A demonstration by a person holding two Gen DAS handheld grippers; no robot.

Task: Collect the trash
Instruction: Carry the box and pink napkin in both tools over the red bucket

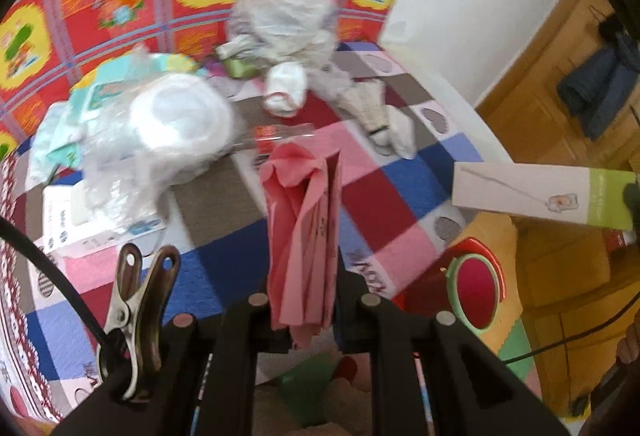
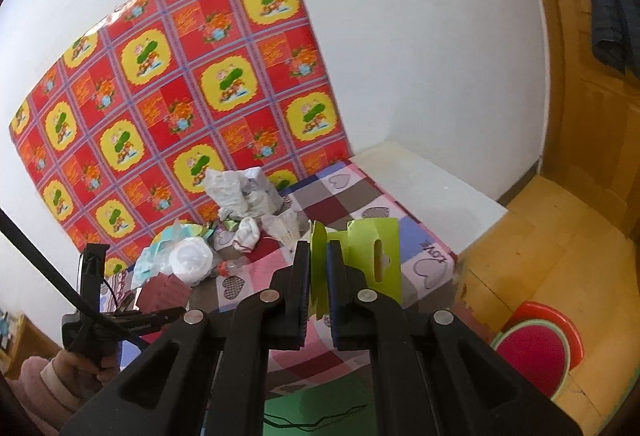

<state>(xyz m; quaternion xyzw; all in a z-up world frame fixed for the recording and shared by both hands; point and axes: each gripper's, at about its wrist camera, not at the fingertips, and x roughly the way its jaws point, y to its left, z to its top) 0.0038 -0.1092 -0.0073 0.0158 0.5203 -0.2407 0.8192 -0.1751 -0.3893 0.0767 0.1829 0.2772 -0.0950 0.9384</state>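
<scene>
Left gripper (image 1: 316,300): clamped on pink folded paper (image 1: 300,236), held above checked cloth (image 1: 392,196). Right gripper (image 2: 318,288): closed on green card packaging (image 2: 360,256). Remaining trash: crumpled white bag (image 1: 288,16), clear plastic wrap (image 1: 168,132), piled on cloth

Left gripper (image 1: 316,300) jaws clamp pink paper (image 1: 302,236); bed (image 1: 400,196) below.

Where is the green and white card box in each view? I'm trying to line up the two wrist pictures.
Left wrist view: the green and white card box juts in from the right edge, above the floor.
Right wrist view: the same box is at centre, clamped in the right gripper.
Shared landmark: the red trash bin on the floor, low right in both.
</scene>
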